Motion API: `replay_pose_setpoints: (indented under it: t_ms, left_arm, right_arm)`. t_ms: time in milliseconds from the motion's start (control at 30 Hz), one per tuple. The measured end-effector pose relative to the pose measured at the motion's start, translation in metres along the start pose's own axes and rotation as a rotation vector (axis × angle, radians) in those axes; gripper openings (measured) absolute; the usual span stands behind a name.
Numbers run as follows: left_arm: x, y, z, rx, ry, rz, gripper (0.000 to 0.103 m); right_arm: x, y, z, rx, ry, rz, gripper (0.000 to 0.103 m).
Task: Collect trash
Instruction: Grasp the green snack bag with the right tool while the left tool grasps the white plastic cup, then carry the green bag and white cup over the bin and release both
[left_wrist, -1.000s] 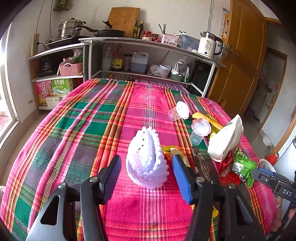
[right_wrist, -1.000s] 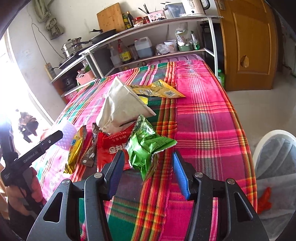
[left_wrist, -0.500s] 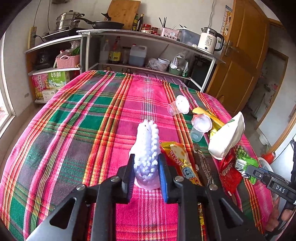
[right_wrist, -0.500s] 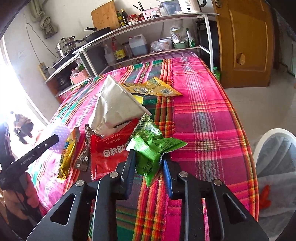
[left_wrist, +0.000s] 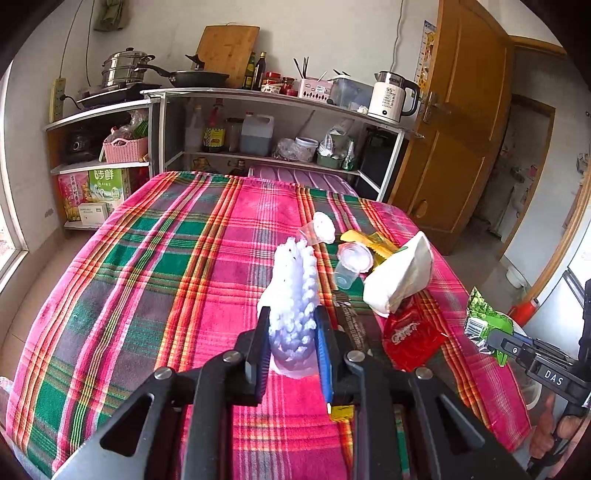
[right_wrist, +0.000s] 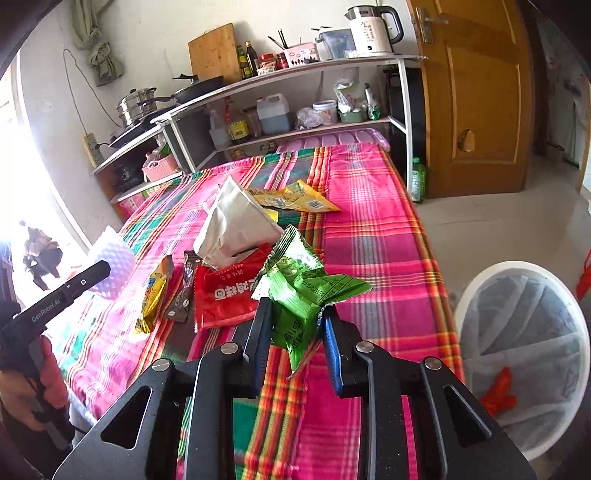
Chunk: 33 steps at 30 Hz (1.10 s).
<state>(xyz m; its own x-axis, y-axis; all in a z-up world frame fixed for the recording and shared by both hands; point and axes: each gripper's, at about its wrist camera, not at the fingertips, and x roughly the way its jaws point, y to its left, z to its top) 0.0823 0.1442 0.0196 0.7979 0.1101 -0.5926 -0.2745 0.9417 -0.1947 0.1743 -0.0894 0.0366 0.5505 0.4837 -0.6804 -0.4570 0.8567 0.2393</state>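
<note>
My left gripper (left_wrist: 291, 347) is shut on a white foam fruit net (left_wrist: 293, 291) and holds it above the plaid tablecloth (left_wrist: 147, 266); the net also shows in the right wrist view (right_wrist: 112, 264). My right gripper (right_wrist: 297, 332) is shut on a crumpled green snack wrapper (right_wrist: 303, 284), lifted off the table; the wrapper also shows in the left wrist view (left_wrist: 484, 321). On the table lie a red wrapper (right_wrist: 225, 295), a white paper bag (right_wrist: 236, 225), yellow wrappers (right_wrist: 295, 199), a brown wrapper (right_wrist: 183, 295) and two clear plastic cups (left_wrist: 351, 264).
A white bin with a grey liner (right_wrist: 524, 354) stands on the floor right of the table, with something red inside. Kitchen shelves (left_wrist: 258, 122) with pots, bottles and a kettle stand behind the table. A wooden door (right_wrist: 469, 96) is at the right.
Both grippers closed on their items a second ago. Since then the left has lifted the foam net and the right has lifted the green wrapper off the table.
</note>
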Motion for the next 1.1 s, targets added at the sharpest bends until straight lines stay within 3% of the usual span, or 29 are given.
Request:
replay_pose_setpoints:
  t_ms: [433, 1100]
  left_arm:
    - [-0.025, -0.073, -0.008, 0.098, -0.001, -0.138, 0.023]
    - [-0.012, -0.186, -0.024, 0.247, 0.066, -0.341, 0.023]
  right_arm:
    - [-0.064, -0.02, -0.019, 0.013, -0.078, -0.07, 0.027]
    - [-0.114, -0.102, -0.049, 0.144, -0.131, -0.194, 0.027]
